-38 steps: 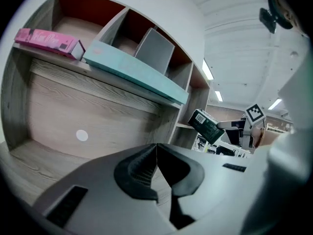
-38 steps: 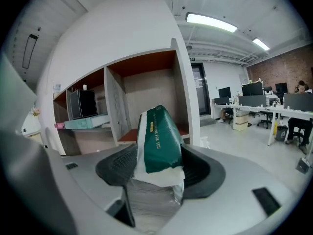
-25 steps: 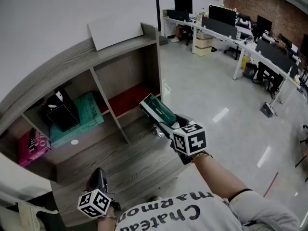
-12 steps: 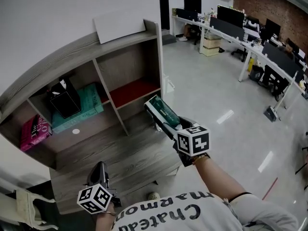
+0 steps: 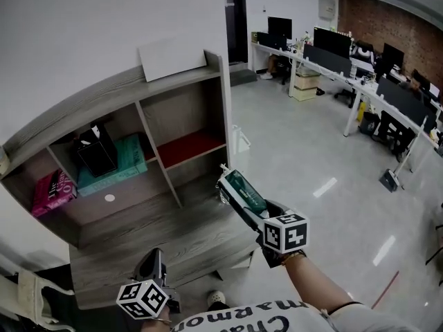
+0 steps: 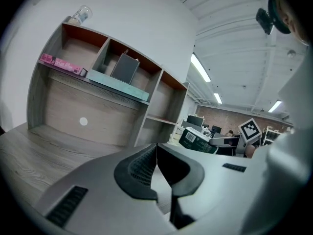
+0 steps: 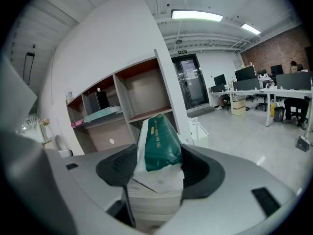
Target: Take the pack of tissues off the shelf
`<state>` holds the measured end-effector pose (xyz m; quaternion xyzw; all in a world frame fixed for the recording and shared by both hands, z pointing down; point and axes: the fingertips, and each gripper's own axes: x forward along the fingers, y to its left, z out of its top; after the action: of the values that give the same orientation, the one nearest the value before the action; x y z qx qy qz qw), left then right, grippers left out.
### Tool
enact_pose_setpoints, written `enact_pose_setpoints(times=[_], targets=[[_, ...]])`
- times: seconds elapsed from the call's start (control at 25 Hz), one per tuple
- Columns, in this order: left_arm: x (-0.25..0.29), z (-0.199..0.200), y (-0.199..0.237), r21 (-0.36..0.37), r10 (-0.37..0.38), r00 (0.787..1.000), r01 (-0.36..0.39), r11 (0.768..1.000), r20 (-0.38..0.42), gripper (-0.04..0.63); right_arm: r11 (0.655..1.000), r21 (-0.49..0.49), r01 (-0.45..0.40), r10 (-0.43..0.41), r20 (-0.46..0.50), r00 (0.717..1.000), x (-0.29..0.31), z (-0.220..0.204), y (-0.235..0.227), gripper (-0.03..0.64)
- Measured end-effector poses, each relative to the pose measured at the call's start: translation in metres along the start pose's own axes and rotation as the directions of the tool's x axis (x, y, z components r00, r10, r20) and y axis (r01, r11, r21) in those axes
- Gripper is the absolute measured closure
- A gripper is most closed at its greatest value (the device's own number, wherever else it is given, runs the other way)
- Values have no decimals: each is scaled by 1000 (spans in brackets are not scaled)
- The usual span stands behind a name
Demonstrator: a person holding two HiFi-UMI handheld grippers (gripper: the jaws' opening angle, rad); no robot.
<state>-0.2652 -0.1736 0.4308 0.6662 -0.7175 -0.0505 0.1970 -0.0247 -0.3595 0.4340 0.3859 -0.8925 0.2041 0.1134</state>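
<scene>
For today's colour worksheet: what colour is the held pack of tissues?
The pack of tissues is dark green and white; right gripper view.

Green-and-white tissue pack [image 7: 159, 143], soft and slightly creased, gripped end-outward between the jaws of the right gripper [image 7: 157, 173], clear of the shelf [image 5: 181, 81], near its right end.

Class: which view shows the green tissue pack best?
Right gripper view: the tissue pack fills the centre, clamped in the right tongs. Head view shows it smaller; left gripper view, tiny and distant.
</scene>
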Motion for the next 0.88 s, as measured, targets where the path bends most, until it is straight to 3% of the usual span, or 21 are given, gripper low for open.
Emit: enact_pose_setpoints(times=[0.4, 0.88], targets=[[-3, -12, -59, 27, -93, 996, 93, 995, -15, 577, 998, 59, 24, -23, -17, 1000, -47, -30, -24, 334], [-24, -56, -92, 5, -120, 991, 121, 993, -66, 577, 986, 163, 42, -30, -80, 996, -91, -83, -42, 331]])
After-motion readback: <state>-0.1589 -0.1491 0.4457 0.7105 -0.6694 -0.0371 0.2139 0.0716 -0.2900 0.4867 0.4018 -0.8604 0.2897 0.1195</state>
